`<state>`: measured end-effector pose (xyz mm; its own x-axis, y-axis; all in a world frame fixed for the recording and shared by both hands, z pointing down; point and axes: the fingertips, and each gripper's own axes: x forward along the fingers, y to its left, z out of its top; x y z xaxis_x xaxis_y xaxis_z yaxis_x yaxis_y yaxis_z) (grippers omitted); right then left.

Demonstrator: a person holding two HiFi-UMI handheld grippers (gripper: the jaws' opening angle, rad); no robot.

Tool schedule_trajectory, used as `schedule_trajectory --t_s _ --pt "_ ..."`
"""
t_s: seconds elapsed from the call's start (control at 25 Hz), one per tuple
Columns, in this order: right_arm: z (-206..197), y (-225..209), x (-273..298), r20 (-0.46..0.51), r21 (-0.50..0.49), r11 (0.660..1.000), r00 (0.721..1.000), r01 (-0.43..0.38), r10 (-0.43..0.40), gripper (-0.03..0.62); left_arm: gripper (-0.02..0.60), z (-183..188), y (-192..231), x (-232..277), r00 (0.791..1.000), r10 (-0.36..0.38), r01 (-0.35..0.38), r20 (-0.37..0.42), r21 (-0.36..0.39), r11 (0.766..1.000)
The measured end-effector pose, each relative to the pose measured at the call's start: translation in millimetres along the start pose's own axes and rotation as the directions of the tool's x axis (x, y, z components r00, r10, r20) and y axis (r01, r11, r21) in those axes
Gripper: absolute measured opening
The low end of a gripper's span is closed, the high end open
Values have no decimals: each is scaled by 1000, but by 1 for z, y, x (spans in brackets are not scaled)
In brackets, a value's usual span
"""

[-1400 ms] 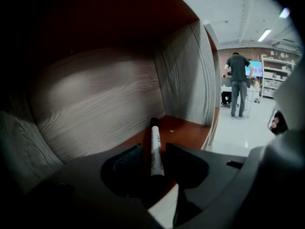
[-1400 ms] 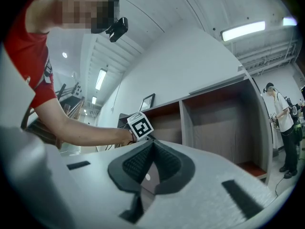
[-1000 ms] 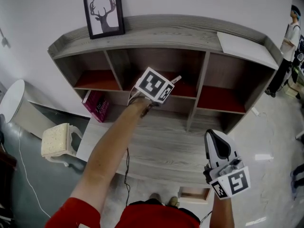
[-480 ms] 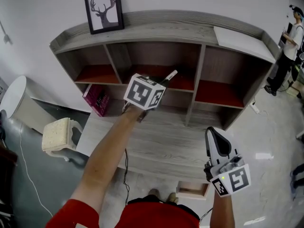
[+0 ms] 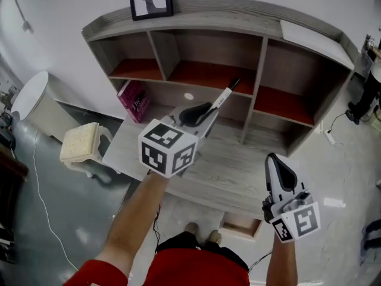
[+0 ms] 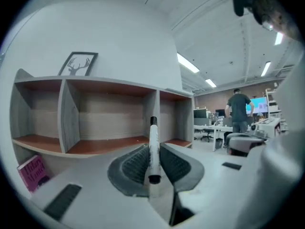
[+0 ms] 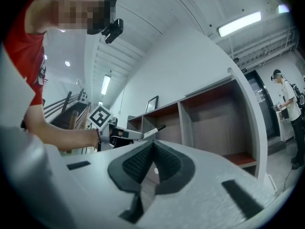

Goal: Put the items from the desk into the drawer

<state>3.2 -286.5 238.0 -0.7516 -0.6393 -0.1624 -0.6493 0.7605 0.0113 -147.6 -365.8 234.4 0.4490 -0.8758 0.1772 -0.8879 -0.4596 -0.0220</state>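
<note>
Early days on this one, I'd say. The left gripper (image 5: pixel 205 111) is clamped on a pen (image 5: pixel 225 95). In the left gripper view you can see the pads pinching the white barrel, black cap pointing away toward the shelf (image 6: pixel 95 113). The pen is up in the air over the table (image 5: pixel 238 171), in front of the middle shelf bays, so it's picked up but nowhere near stowed.

The drawer (image 5: pixel 241 228) peeks out from under the near edge of the table, pulled open, down by the person's feet. Only a bit of it shows. The part I can see looks bare, but I can't vouch for the rest.

The right gripper (image 5: pixel 277 162) is closed with nothing in it, pads pressed together. It hangs off the near right side of the table, not far above the drawer.

What's left, as I read it: bring the pen back down and drop it in the drawer. Then there's a pink book (image 5: pixel 136 100) still sitting at the far left of the table, propped against the shelf. That probably has to go in too. So call it one item in hand, zero delivered.
</note>
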Motion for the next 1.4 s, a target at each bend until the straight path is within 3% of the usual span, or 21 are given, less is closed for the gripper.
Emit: schedule_trajectory --t_s 0.28,0.56,0.92,1.4 --pt "-8 13 -27 -3 12 1000 1000 8 -8 3 64 -9 -71 -58 991 -47 51 122 -28 998" --pt "-12 46 -64 -33 -32 997 997 72 -73 3 64 -32 -120 -105 975 -109 124 195 -70 990" --pt "-23 100 -129 -110 -58 980 975 188 -194 3 64 -86 -176 -158 953 -233 248 194 -59 967" --pt "-59 109 -219 -209 -69 940 916 335 -342 3 64 -203 -259 -161 931 -359 361 71 -14 932"
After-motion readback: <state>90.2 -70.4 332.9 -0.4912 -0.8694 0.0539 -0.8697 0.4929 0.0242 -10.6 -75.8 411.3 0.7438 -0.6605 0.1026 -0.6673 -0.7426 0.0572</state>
